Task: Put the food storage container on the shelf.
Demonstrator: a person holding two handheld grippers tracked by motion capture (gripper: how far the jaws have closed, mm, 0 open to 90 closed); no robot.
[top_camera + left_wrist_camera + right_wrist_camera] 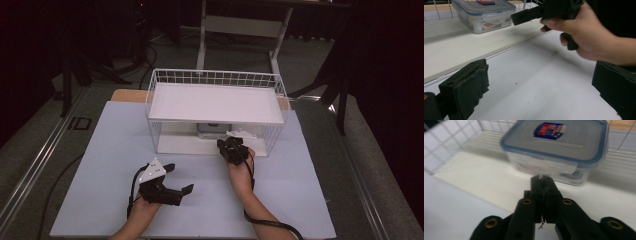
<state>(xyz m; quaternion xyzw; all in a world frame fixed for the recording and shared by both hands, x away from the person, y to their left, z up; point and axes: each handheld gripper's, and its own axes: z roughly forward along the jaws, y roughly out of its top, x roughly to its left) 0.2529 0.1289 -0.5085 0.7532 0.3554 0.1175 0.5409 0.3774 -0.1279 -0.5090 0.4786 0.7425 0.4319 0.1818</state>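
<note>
Jaws of my right gripper pressed together, empty, nosing at the box latch to flip it. Left gripper gapes wide, parked clear on the table.

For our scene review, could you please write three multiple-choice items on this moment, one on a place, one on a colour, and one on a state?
1. Where does the box stand?
A. on the rack's top shelf
B. on the rack's bottom shelf
C. on the table in front of the rack

2. What colour is the rim of the box's lid?
A. red
B. green
C. blue

3. How do the two grippers stand?
A. left open, right shut
B. left shut, right open
C. both open

Answers:
1 B: the box sits on the low board under the top shelf of the rack.
2 C: a blue band runs round the lid in the right gripper view.
3 A: the left gripper has its jaws wide apart, while the right gripper has its jaws pressed together just short of the box.
</note>
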